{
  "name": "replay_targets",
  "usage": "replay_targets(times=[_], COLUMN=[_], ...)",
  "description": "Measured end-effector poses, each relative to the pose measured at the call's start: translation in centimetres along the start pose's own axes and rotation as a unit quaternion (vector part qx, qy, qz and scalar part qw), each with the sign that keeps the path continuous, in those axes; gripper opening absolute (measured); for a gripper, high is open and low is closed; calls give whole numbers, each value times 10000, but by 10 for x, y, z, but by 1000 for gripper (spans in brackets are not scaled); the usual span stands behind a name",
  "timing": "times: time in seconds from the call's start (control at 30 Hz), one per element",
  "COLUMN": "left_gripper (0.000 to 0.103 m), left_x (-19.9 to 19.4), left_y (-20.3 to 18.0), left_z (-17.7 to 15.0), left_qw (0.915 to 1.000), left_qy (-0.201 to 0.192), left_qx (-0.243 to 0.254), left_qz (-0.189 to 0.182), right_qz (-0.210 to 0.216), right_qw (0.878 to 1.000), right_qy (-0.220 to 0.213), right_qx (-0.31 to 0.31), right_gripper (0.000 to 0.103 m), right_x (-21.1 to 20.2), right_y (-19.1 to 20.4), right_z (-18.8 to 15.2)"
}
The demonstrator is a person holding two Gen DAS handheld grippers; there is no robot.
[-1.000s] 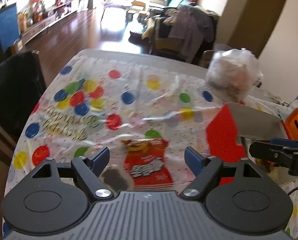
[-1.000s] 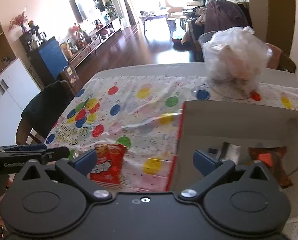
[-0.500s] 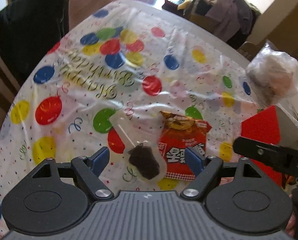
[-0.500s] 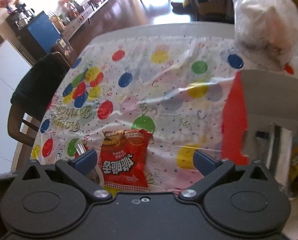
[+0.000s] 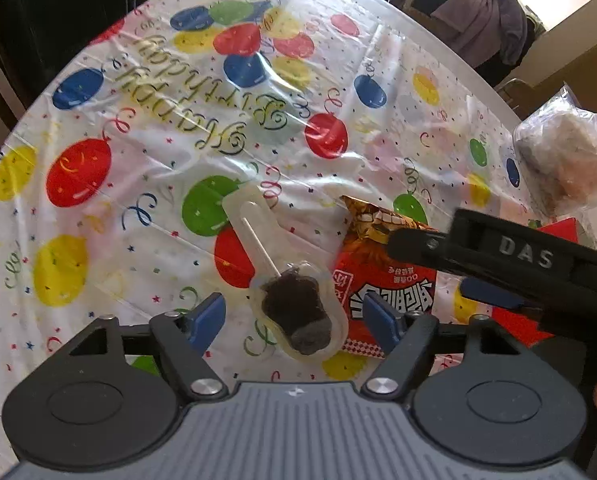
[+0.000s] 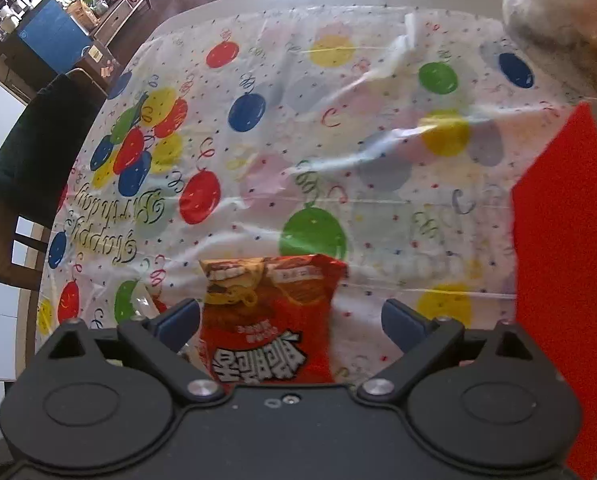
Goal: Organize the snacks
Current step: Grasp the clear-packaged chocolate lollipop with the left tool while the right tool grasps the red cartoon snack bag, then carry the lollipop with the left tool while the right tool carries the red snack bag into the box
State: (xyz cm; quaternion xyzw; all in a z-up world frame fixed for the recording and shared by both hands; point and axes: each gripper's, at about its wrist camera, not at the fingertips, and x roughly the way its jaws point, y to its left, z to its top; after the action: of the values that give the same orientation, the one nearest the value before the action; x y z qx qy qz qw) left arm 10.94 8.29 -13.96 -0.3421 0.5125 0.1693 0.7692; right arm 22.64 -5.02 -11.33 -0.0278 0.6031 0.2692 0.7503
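We see the left tongs (image 5: 294, 316) low in the left wrist view, blue pads fairly wide apart and closing, pointed steeply down at the table (image 5: 398, 12). Between the pads, not yet touched by either, lies a dark brown lollipop on a white stick sealed in a clear plastic wrapper (image 5: 298, 308); its stick runs up-left toward frame centre. Just right of it, edges touching or overlapping, lies a red foil snack packet with white lettering (image 5: 390, 280), its lower left corner behind the right pad. Both rest on a white plastic tablecloth printed with coloured balloons and "Happy Birthday" script (image 5: 146, 152). At right of frame the black body of the right tongs (image 5: 518, 256) crosses over the packet.

In the right wrist view we see the right tongs (image 6: 290, 320) at bottom centre, pads very wide and just closing. The red packet (image 6: 270, 320) lies between them, nearer the left pad, neither pad pressing it. A red-sided cardboard box (image 6: 562, 260) fills the right edge. A crumpled clear plastic bag with pale contents (image 6: 558, 12) sits upper right. A dark chair (image 6: 30, 152) stands at the left edge beyond the table.
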Motion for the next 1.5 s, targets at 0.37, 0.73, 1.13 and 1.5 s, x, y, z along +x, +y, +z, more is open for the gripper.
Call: replay_targets(times=[0.37, 0.73, 1.13, 1.5], left_gripper=[53, 40, 40, 40], left_x=[15, 14, 4, -18], left_y=[-12, -6, 13, 22], left_z=[-1, -2, -6, -15], left_qw=[9999, 9999, 9998, 9994], left_qy=[114, 47, 13, -92], left_qx=[83, 137, 140, 260], left_qz=[54, -74, -162, -190], right_qz=[94, 9, 290, 567], right_qw=[9990, 9981, 9989, 9969], right_qy=[322, 148, -62, -401], right_qx=[-289, -597, -356, -371], right_gripper=[87, 70, 56, 56], right_x=[22, 18, -2, -43], right_y=[16, 17, -8, -16], right_z=[3, -2, -14, -37])
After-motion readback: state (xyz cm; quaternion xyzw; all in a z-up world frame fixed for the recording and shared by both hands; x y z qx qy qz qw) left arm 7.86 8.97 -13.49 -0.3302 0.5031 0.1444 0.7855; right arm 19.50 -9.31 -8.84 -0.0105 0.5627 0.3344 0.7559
